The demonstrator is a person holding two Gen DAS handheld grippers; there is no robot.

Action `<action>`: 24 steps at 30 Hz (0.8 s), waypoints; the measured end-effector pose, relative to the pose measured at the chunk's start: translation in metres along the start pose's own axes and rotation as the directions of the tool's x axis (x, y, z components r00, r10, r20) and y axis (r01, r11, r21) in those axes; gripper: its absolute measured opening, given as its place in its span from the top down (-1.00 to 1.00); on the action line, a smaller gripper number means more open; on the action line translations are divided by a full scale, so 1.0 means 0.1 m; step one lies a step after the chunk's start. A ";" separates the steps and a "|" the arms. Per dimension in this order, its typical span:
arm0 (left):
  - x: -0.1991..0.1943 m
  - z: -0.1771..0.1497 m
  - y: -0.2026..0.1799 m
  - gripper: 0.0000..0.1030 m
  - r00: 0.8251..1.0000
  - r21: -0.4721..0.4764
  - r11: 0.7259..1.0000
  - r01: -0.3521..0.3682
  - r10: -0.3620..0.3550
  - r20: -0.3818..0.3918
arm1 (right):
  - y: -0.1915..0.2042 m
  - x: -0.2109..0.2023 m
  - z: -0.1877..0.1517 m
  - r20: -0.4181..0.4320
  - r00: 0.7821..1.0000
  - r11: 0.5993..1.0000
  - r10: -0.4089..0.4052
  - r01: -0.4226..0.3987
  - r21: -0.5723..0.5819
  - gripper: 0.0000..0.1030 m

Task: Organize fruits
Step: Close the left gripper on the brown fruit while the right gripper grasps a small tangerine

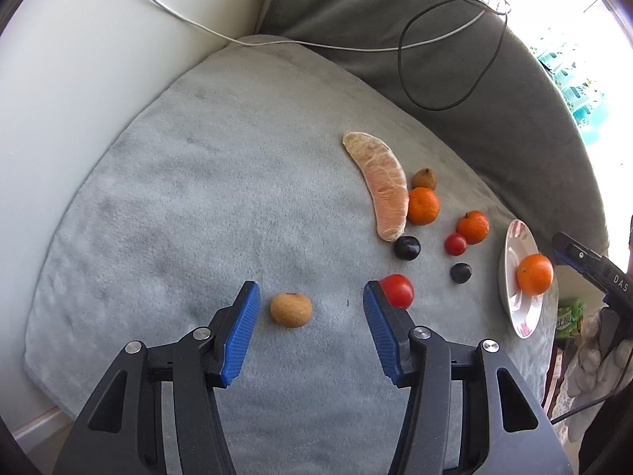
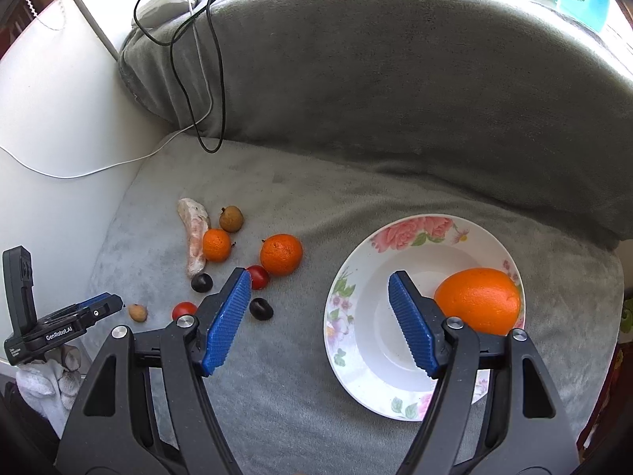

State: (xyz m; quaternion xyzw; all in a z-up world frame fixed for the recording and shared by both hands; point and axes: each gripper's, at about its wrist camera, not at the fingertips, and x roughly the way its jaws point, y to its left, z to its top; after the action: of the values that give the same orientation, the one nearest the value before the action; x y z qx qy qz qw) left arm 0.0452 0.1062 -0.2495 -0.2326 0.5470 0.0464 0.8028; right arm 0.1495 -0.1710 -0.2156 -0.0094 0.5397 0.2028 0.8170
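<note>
The left gripper has its blue fingers parted with nothing between the pads — a small tan fruit lies on the cushion just ahead of the gap, nearer the left finger, and a red tomato sits partly behind the tip of the right finger. The right gripper stands wider open and is empty too; its right finger hangs over the flowered plate, its left finger over bare grey cushion.

On the plate lies one large orange, against the right rim. The rest is loose on the cushion, left of the plate: two mandarins, a second tomato, two dark plums, a brownish fruit at the far end and a peeled pomelo segment.

By my reckoning the gathering has barely started — one fruit on the plate, the rest waiting. The step in hand looks like the left gripper lining up on the tan fruit. Next it would need to drop lower, centre the fruit between the pads, close gently without nudging it into the tomato, then carry it right to the plate.
</note>
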 end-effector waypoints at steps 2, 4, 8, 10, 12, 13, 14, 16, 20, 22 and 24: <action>0.03 -0.04 0.02 -0.04 1.000 0.016 1.000 -0.024 0.024 -0.005 | 0.03 0.07 0.02 -0.011 1.000 1.000 0.003 -0.003 -0.015 -0.45; 0.07 -0.08 0.03 -0.04 0.999 0.028 0.999 -0.041 0.041 -0.012 | 0.06 0.15 0.06 -0.023 1.000 0.999 0.002 -0.002 -0.033 -0.45; 0.11 -0.11 0.00 0.01 0.999 0.055 0.997 -0.048 0.048 -0.015 | 0.17 0.28 0.13 -0.041 0.999 0.996 -0.006 0.002 -0.090 -0.45; 0.14 -0.14 -0.03 0.01 0.998 0.082 0.995 -0.060 0.062 -0.021 | 0.23 0.34 0.16 -0.046 0.999 0.993 -0.010 0.005 -0.121 -0.44; 0.17 -0.15 -0.05 0.04 0.998 0.094 0.994 -0.058 0.061 -0.032 | 0.27 0.40 0.19 -0.054 0.998 0.989 -0.013 0.005 -0.148 -0.40; 0.18 -0.15 -0.05 0.08 0.998 0.095 0.994 -0.055 0.059 -0.035 | 0.30 0.43 0.21 -0.059 0.998 0.987 -0.014 0.005 -0.158 -0.36; 0.19 -0.15 -0.06 0.11 0.998 0.096 0.994 -0.055 0.058 -0.039 | 0.32 0.47 0.22 -0.066 0.998 0.986 -0.015 0.003 -0.166 -0.31; 0.21 -0.15 -0.07 0.15 0.997 0.098 0.994 -0.052 0.056 -0.044 | 0.34 0.54 0.24 -0.083 0.996 0.985 -0.014 0.000 -0.173 -0.23; 0.23 -0.16 -0.07 0.21 0.997 0.103 0.993 -0.053 0.059 -0.052 | 0.35 0.66 0.26 -0.114 0.994 0.985 -0.002 -0.018 -0.172 -0.11; 0.23 -0.16 -0.07 0.22 0.997 0.099 0.994 -0.050 0.056 -0.053 | 0.36 0.71 0.27 -0.126 0.992 0.984 -0.003 -0.020 -0.178 -0.05; 0.23 -0.17 -0.06 0.23 0.997 0.094 0.994 -0.049 0.054 -0.053 | 0.37 0.76 0.28 -0.136 0.991 0.983 -0.005 -0.020 -0.184 -0.03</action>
State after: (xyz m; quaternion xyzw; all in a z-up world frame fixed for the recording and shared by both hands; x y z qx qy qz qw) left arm 0.0422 0.0899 -0.2736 -0.1822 0.5763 0.0354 0.7959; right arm 0.1867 -0.1057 -0.2642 -0.0969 0.5728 0.2540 0.7733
